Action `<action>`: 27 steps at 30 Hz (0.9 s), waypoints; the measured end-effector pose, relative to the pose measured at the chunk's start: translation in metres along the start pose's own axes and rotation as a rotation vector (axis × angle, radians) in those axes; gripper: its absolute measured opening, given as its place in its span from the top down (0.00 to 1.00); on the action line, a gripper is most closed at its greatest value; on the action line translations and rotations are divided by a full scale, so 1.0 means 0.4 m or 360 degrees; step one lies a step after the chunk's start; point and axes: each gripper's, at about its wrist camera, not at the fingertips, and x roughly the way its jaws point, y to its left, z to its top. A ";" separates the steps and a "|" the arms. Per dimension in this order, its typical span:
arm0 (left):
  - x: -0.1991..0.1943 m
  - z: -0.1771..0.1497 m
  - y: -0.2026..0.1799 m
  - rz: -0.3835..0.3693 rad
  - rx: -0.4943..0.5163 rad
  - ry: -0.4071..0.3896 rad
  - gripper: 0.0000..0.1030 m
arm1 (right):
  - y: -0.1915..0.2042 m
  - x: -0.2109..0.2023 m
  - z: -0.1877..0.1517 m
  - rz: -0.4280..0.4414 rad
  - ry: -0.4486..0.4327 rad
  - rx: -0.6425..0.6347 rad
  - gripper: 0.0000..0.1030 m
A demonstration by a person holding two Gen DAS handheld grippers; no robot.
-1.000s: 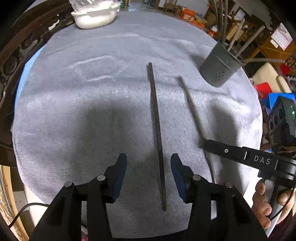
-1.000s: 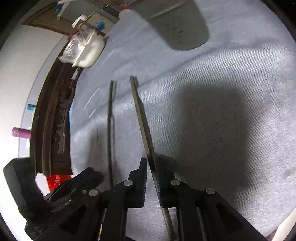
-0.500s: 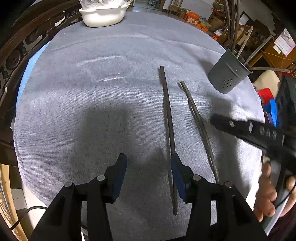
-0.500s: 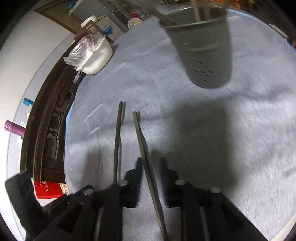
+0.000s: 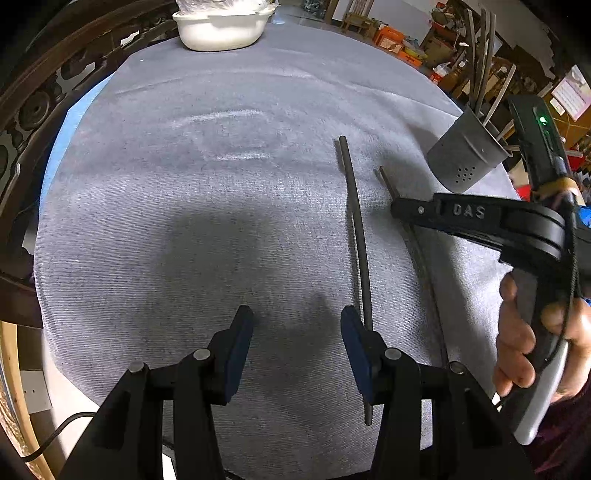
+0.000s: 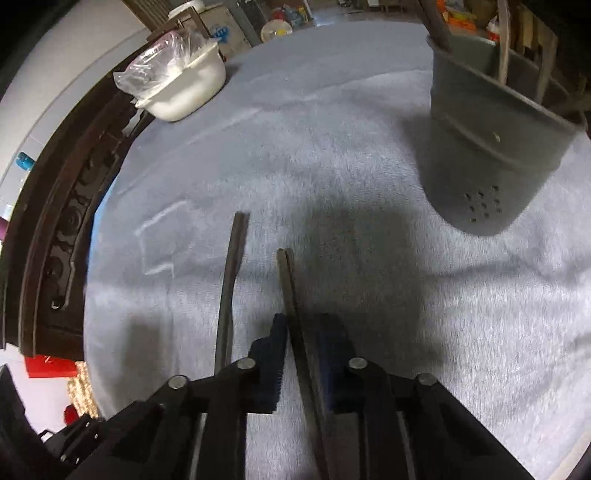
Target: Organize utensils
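1. Far left, a dark carved wooden rail curves along the edge of the counter, which is covered by a grey cloth.
2. At the far left end of the counter sits a white bowl with crinkled clear plastic in it.
3. The left gripper hovers low over the near part of the cloth with its jaws wide apart and nothing between them; a shadow lies on the cloth ahead of it.
4. Just right of the left gripper's right finger, one dark chopstick lies flat on the cloth, running away from the camera; its near end passes beside that finger.
5. Next to it on the right is the second chopstick. The right gripper has its jaws drawn in on this stick, blue pads on both sides of it, gripping near its middle. In the right wrist view the stick points forward and its far tip seems lifted off the cloth, though I cannot be sure.
6. The two chopsticks run roughly side by side, apart from each other.
7. A person's hand holds the right gripper's handle at the right edge.
8. Far right, a grey utensil holder with small drain holes stands near the counter's edge, several long utensils standing in it. It is ahead and to the right of the held chopstick, well apart.
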 end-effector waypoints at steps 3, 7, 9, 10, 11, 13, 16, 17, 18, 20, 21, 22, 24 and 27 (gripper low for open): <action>-0.005 -0.004 0.000 0.0003 0.0003 -0.0007 0.51 | -0.005 0.000 0.002 -0.0010 -0.0009 0.0007 0.90; -0.014 0.003 0.001 0.0015 0.0005 -0.0014 0.51 | -0.053 -0.019 -0.004 0.0004 -0.0049 0.0137 0.92; -0.010 0.009 -0.009 0.0025 0.0019 -0.0015 0.51 | -0.086 -0.035 -0.010 0.0010 -0.0072 0.0198 0.93; -0.009 0.016 -0.013 0.0027 0.0030 -0.0016 0.51 | -0.099 -0.042 -0.010 0.0011 -0.0081 0.0222 0.93; -0.010 0.022 -0.020 0.0029 0.0044 -0.0018 0.51 | -0.112 -0.054 -0.016 0.0010 -0.0089 0.0245 0.93; -0.009 0.039 -0.032 0.0034 0.0070 -0.0025 0.51 | -0.143 -0.069 -0.021 -0.0003 -0.0097 0.0291 0.93; -0.002 0.068 -0.049 0.0033 0.0091 -0.0018 0.51 | -0.180 -0.077 -0.031 0.0005 -0.0079 0.0351 0.93; 0.000 0.075 -0.054 0.0027 0.0097 -0.0010 0.51 | -0.187 -0.078 -0.035 0.0010 -0.0077 0.0363 0.93; 0.002 0.081 -0.066 0.0031 0.0109 0.0000 0.51 | -0.189 -0.077 -0.038 0.0012 -0.0075 0.0370 0.93; 0.011 0.094 -0.087 0.0075 0.0148 0.0016 0.51 | -0.199 -0.075 -0.042 0.0033 -0.0070 0.0385 0.93; 0.018 0.104 -0.091 0.0087 0.0157 0.0021 0.51 | -0.202 -0.075 -0.042 0.0043 -0.0069 0.0393 0.93; 0.022 0.109 -0.096 0.0096 0.0163 0.0025 0.51 | -0.204 -0.075 -0.041 0.0052 -0.0066 0.0403 0.93; 0.028 0.124 -0.099 0.0109 0.0161 0.0033 0.51 | -0.218 -0.080 -0.046 0.0068 -0.0058 0.0415 0.91; 0.035 0.141 -0.099 0.0124 0.0149 0.0043 0.51 | -0.239 -0.082 -0.052 0.0112 -0.0058 0.0446 0.91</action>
